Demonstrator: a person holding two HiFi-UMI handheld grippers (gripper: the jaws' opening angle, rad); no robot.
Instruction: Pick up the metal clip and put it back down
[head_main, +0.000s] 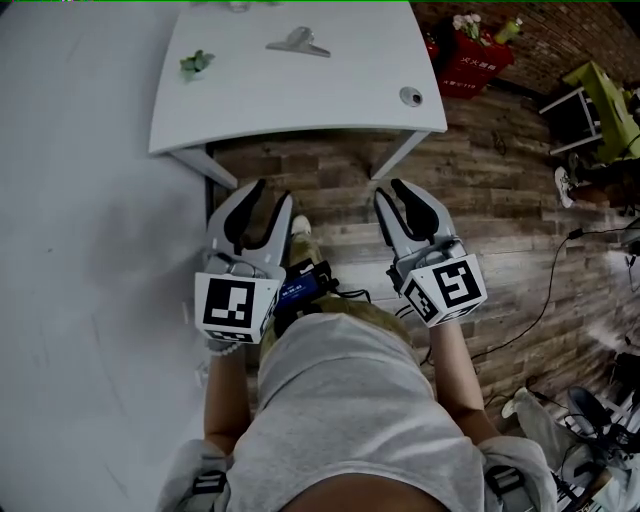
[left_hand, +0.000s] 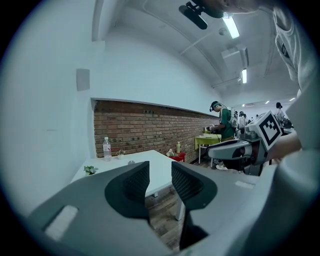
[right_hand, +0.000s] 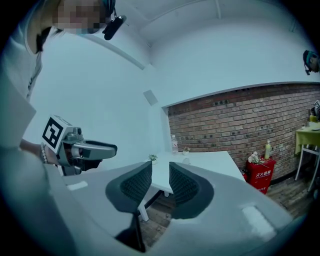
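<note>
The metal clip (head_main: 298, 42) lies on the far part of the white table (head_main: 300, 100), silvery with its handles spread. My left gripper (head_main: 272, 192) and right gripper (head_main: 389, 190) hang side by side in front of the person's body, just short of the table's near edge and over the wooden floor. Both are well away from the clip. In the left gripper view the left gripper (left_hand: 160, 176) stands open with nothing between its pads. The right gripper (right_hand: 160, 176) is open too and holds nothing. I cannot make out the clip in either gripper view.
A small green plant (head_main: 196, 63) sits at the table's left and a round cap-like object (head_main: 411, 96) near its right corner. A water bottle (left_hand: 106, 148) stands at the far end. A red box (head_main: 472, 58) rests on the floor to the right, with cables (head_main: 540, 310) beyond.
</note>
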